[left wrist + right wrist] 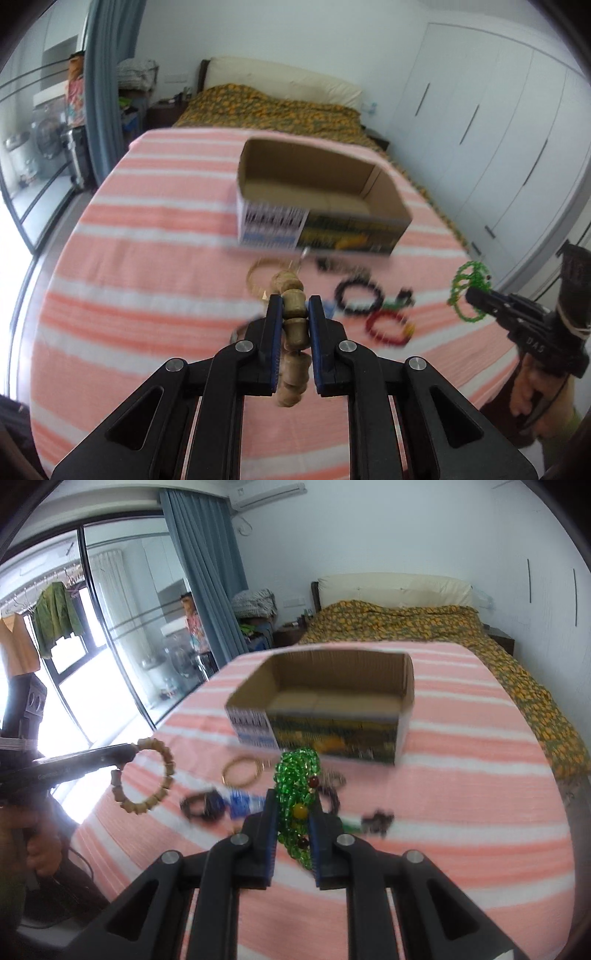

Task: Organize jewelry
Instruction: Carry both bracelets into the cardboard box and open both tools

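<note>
We have both grippers up over the striped cloth (147, 258), each gripping a bracelet. Our left gripper (294, 306) is clenched on a wooden bracelet (293, 317); the beads sit pinched between the blue pads (276, 332), and in the right wrist view the same loop hangs clear of the cloth from the left gripper's tip (125, 753), round and open. Our right gripper (293, 812) is clenched on a green bracelet (295, 786) with a yellow bead and a few dark red ones in it; in the left wrist view it dangles off the right gripper (476, 295), above the cloth's right side. The open box (317, 199) stands on the cloth beyond both grippers, printed side toward us, and looks bare inside from what we see. The rest of the jewelry lies on the cloth just in front of the box: a gold bangle (242, 771), a black bracelet (360, 295), a red bracelet (388, 326) just beside it, a blue piece (242, 803), a dark ring-shaped piece (201, 805) and some small dark bits near the box front, too blurred to name. Behind the cloth is a bed (424, 624) with a yellow-patterned cover.
</note>
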A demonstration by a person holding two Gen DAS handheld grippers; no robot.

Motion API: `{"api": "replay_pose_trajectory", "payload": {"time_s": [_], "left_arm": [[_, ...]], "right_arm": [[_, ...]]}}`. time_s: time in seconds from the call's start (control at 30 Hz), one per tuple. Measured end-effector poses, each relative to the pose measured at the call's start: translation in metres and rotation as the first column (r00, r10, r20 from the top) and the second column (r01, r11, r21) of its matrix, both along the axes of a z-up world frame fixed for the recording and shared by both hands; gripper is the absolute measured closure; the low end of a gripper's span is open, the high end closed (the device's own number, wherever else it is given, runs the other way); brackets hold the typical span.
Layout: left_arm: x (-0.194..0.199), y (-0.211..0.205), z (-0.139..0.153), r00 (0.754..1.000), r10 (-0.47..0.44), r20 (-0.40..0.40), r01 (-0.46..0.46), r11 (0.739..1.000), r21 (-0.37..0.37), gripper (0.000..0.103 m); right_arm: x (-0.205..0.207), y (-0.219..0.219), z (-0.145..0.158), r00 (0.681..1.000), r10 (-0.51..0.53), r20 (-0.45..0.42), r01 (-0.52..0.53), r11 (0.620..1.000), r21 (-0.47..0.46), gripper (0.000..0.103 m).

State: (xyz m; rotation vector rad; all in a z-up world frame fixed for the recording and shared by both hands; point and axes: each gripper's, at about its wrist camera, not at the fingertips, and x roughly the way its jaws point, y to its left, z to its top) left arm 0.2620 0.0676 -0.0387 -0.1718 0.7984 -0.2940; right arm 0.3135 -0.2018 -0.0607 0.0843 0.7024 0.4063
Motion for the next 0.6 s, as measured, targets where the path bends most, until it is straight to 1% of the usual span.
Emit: {"api": "replay_pose_trajectory", "payload": {"time_s": [0.07,0.13,0.17,0.23,0.3,0.4,0.43,0.5,0.53,0.6], "left_arm": [[0.026,-0.002,0.021,1.000,-0.024,0.012,0.025,0.999,-0.029,0.091],[0.059,-0.012,0.042,0.998,-0.048,0.036,0.048,0.999,-0.022,0.091],[0.077,-0.018,0.049,0.998,-0.056,0.043,0.056,0.998,-0.014,0.091],[0.113,-0.032,0.055,0.996,-0.084,0.013,0.084,0.996,-0.027,0.091],[0.148,-0.046,0.050,0.995,-0.099,-0.032,0.098,0.994,-0.038,0.091],[0.193,-0.065,0.032,0.990,-0.101,-0.099,0.099,0.995,-0.027,0.091],[0.206,-0.070,0.024,0.989,-0.094,-0.118,0.092,0.996,-0.018,0.091],[0.223,-0.077,0.010,0.985,-0.088,-0.146,0.088,0.996,-0.010,0.091],[0.230,-0.080,0.002,0.984,-0.083,-0.158,0.083,0.997,-0.004,0.091],[0.236,-0.085,-0.012,0.983,-0.077,-0.169,0.079,0.997,0.005,0.091]], "right_arm": [[0.034,0.005,0.017,1.000,0.018,-0.006,-0.018,1.000,0.008,0.088],[0.063,0.009,0.024,1.000,0.024,-0.019,-0.024,1.000,-0.001,0.088],[0.085,0.013,0.025,0.999,0.023,-0.037,-0.024,1.000,-0.013,0.088],[0.118,0.018,0.023,0.998,0.013,-0.068,-0.015,1.000,-0.025,0.088],[0.156,0.021,0.015,0.994,-0.007,-0.111,0.003,0.999,-0.037,0.088],[0.195,0.021,-0.002,0.984,-0.030,-0.173,0.022,0.999,-0.047,0.088],[0.203,0.020,-0.007,0.981,-0.036,-0.189,0.027,0.998,-0.053,0.085],[0.217,0.020,-0.020,0.975,-0.047,-0.215,0.031,0.997,-0.076,0.085],[0.222,0.021,-0.028,0.973,-0.063,-0.223,0.042,0.994,-0.100,0.085],[0.226,0.018,-0.038,0.965,-0.077,-0.249,0.051,0.993,-0.108,0.083]]}}
